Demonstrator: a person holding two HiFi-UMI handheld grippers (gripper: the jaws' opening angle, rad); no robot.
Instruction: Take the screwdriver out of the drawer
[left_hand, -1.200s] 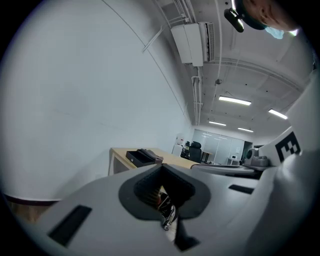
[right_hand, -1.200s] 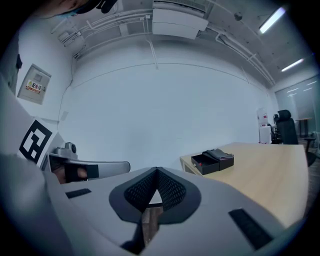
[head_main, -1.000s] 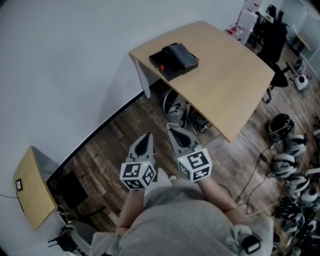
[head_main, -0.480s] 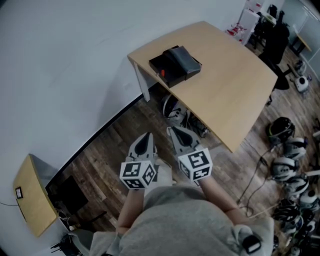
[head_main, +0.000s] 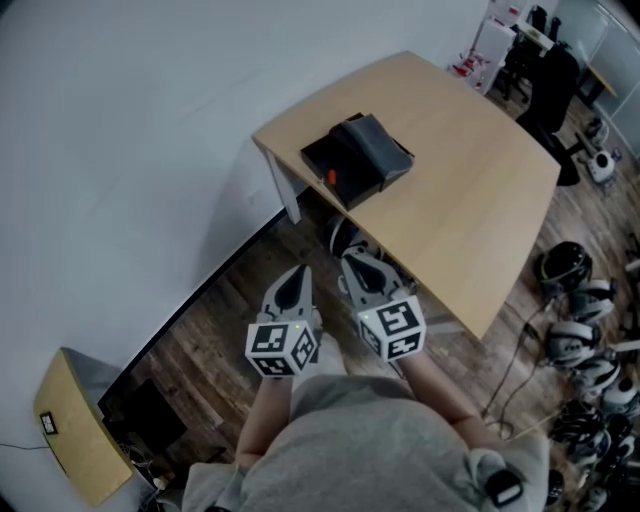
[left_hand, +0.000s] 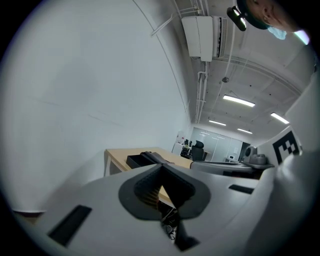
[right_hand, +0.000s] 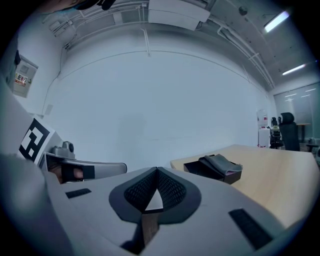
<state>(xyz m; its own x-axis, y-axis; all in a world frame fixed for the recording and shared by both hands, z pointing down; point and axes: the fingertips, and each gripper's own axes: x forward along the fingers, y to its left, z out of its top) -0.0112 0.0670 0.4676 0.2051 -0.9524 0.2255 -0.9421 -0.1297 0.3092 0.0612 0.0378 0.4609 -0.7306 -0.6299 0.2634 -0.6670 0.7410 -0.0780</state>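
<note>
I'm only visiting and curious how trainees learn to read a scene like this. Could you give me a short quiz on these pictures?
1. True or false: the black box sits on the wooden table.
2. What do the left claw and right claw hold? A) a screwdriver B) nothing C) a helmet
3. Fill in: the helmets lie on the ____.
Key: 1 true. 2 B, both claws are shut and empty. 3 floor.
</note>
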